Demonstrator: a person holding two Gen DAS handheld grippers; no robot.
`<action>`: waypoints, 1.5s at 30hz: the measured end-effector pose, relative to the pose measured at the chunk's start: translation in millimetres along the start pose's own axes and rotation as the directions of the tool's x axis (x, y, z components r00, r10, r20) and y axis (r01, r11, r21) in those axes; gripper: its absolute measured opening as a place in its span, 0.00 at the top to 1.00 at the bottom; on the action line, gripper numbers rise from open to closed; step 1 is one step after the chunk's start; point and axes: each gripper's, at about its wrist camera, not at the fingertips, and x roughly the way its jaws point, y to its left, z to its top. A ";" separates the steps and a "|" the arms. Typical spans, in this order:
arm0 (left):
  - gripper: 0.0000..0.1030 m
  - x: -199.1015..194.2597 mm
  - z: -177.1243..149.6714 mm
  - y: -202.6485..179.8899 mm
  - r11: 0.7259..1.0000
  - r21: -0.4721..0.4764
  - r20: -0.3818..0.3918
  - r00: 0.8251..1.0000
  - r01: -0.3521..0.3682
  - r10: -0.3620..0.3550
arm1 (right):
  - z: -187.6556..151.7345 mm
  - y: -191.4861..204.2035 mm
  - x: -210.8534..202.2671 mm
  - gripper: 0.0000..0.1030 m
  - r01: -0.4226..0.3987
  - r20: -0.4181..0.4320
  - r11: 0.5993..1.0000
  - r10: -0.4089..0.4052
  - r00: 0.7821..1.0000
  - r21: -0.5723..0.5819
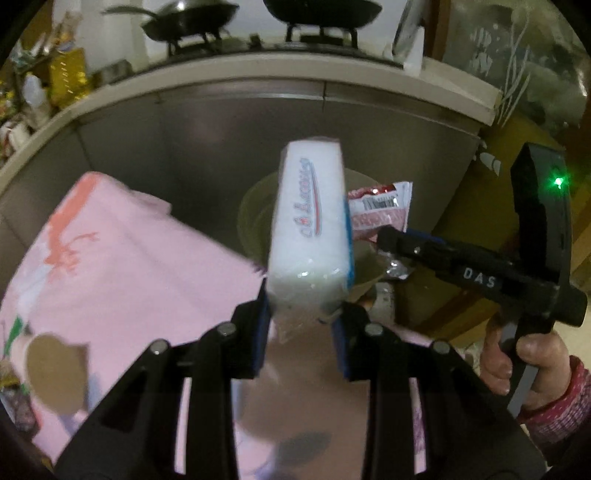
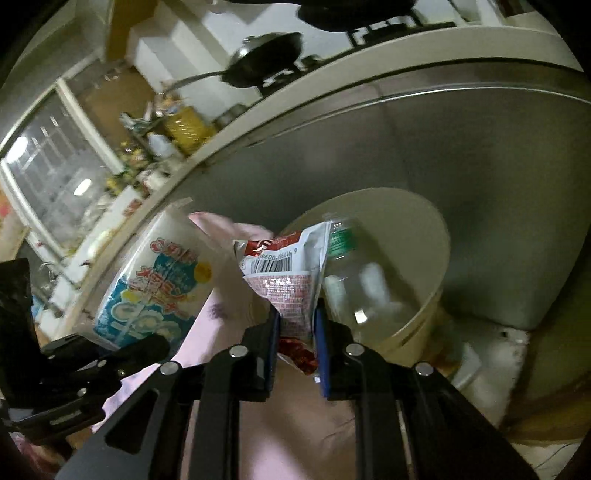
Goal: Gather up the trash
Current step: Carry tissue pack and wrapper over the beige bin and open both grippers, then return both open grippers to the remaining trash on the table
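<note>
The left tongs (image 1: 301, 325) are clenched on the lower end of a white tissue pack (image 1: 308, 225) in clear film, which stands up from the blue pads (image 1: 263, 325) with its printed face toward the camera. In the right wrist view the same pack (image 2: 155, 280) shows its blue and white side at the left, gripped by the other tool. The right tongs (image 2: 297, 332) pinch a red and white wrapper (image 2: 286, 273) with a barcode; its crumpled red end hangs below the pads. In the left wrist view that wrapper (image 1: 380, 208) sits just right of the tissue pack, held by the right tongs (image 1: 384, 240), with a hand (image 1: 524, 362) on the tool's grip. Both items hang above a beige bin (image 2: 424, 236) that stands on the floor against a grey cabinet front (image 1: 203, 147). Inside the bin lies a clear plastic bottle (image 2: 354, 280) with a green label. A pink cloth (image 1: 110, 258) covers the surface at the left and beneath the tools. On the worktop (image 1: 258, 72) above the cabinet, two dark woks (image 1: 192, 22) sit on a stove.
</note>
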 end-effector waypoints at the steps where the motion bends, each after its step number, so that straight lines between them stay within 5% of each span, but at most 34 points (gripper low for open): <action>1: 0.72 9.4 5.2 -0.7 1.000 0.002 -0.017 1.000 0.003 -0.003 | 2.6 -5.2 4.2 0.85 0.023 0.001 1.000 -0.023 1.000 -0.001; 6: 0.70 41.8 20.2 1.5 1.000 -0.017 -0.083 0.997 0.010 -0.011 | 9.5 -19.3 20.5 0.78 0.054 -0.032 0.998 -0.053 0.998 0.013; 8: 0.61 49.8 22.1 3.9 0.999 -0.032 -0.106 0.994 0.006 -0.010 | 9.8 -25.0 22.3 0.60 0.061 -0.044 0.998 -0.060 0.997 0.027; 10: 0.35 57.3 25.4 4.9 0.999 -0.049 -0.117 0.993 -0.006 0.000 | 12.5 -25.4 25.4 0.39 0.066 -0.049 0.997 -0.065 0.997 0.037; 11: 0.33 57.6 26.2 4.8 0.998 -0.054 -0.106 0.994 -0.013 0.008 | 12.7 -24.2 24.3 0.33 0.067 -0.043 0.997 -0.065 0.997 0.038; 20: 0.33 31.6 5.9 15.9 0.992 -0.106 -0.061 0.996 -0.071 0.065 | 7.3 -11.2 10.2 0.32 0.094 0.018 0.995 -0.094 0.995 -0.009; 28: 0.33 -23.9 -55.9 37.3 0.964 -0.155 0.000 0.976 -0.216 0.218 | -15.4 33.4 7.6 0.32 0.036 0.021 0.999 -0.036 0.999 -0.019; 37: 0.33 -101.8 -149.2 91.7 0.867 -0.296 -0.014 0.910 -0.401 0.415 | -67.8 123.3 25.1 0.32 -0.064 -0.080 0.989 0.054 0.995 -0.131; 45: 0.33 -169.5 -237.4 143.5 0.728 -0.437 -0.077 0.829 -0.528 0.555 | -128.0 219.1 37.1 0.32 -0.151 -0.194 0.938 0.092 0.977 -0.313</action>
